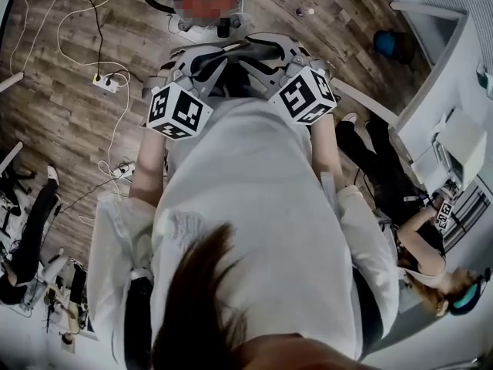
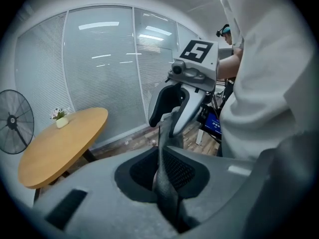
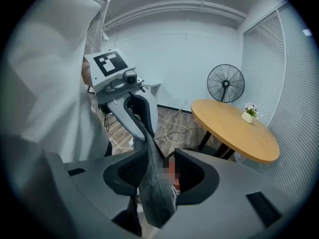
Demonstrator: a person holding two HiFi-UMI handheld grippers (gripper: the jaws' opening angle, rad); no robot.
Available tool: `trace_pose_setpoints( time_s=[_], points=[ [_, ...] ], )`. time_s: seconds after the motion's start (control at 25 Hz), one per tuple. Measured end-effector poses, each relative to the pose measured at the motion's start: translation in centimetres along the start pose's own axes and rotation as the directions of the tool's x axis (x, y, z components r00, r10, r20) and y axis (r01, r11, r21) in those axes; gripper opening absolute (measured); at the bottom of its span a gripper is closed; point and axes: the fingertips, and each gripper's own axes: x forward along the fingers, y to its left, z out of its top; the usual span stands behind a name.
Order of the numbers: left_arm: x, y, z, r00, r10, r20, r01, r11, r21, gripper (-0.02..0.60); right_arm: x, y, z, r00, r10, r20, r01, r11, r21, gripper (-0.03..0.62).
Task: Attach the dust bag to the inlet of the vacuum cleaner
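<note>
Fingers (image 2: 99,203) of the left gripper (image 2: 163,172) pinch the limp grey felt dust bag (image 2: 167,203); right gripper (image 3: 162,174) gapes around it.

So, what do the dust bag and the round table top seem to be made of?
Dust bag: probably grey felt-like non-woven cloth, matt and slightly fuzzy; it stretches as a limp, creased strip.
Round table top: wood or wood-look laminate, light tan, smooth with soft sheen; which one cannot be told.

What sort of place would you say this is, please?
Likely an office or lab room: a wood-plank floor with a power strip lying on it, a glazed wall with blinds, and a round wooden table near a pedestal fan.
</note>
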Motion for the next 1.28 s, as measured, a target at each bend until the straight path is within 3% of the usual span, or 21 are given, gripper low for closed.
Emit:
trace_pose_setpoints(
  time_s=[0.24, 0.32, 0.72, 1.12, 1.28],
  points=[
    [1.5, -1.7, -1.3, 0.997, -0.075, -0.019, 0.075, 0.997, -0.010, 0.040, 1.6, 1.7, -3.1, 0.990, 0.084, -0.112, -0.091, 0.994, -0.055, 0.152],
    [2.2, -2.0, -1.9, 0.995, -0.093, -0.030, 0.093, 0.996, -0.011, 0.040, 2.4, 2.1, -4.0, 0.983, 0.104, -0.149, -0.118, 0.989, -0.090, 0.110],
    [6.8, -2.7, -8.2, 0.988, -0.109, -0.114, 0.107, 0.994, -0.017, 0.043, 7.5, 3.5, -9.7, 0.957, 0.153, -0.245, -0.188, 0.974, -0.126, 0.046],
    [13.9, -4.2, -17.0, 0.972, -0.149, -0.179, 0.143, 0.989, -0.045, 0.043, 14.8, 5.0, -18.4, 0.942, 0.210, -0.263, -0.218, 0.976, -0.001, 0.044],
    [16.3, -5.1, -19.8, 0.971, -0.154, -0.185, 0.145, 0.987, -0.062, 0.045, 16.9, 5.9, -21.4, 0.943, 0.201, -0.265, -0.188, 0.979, 0.075, 0.046]
  ],
)
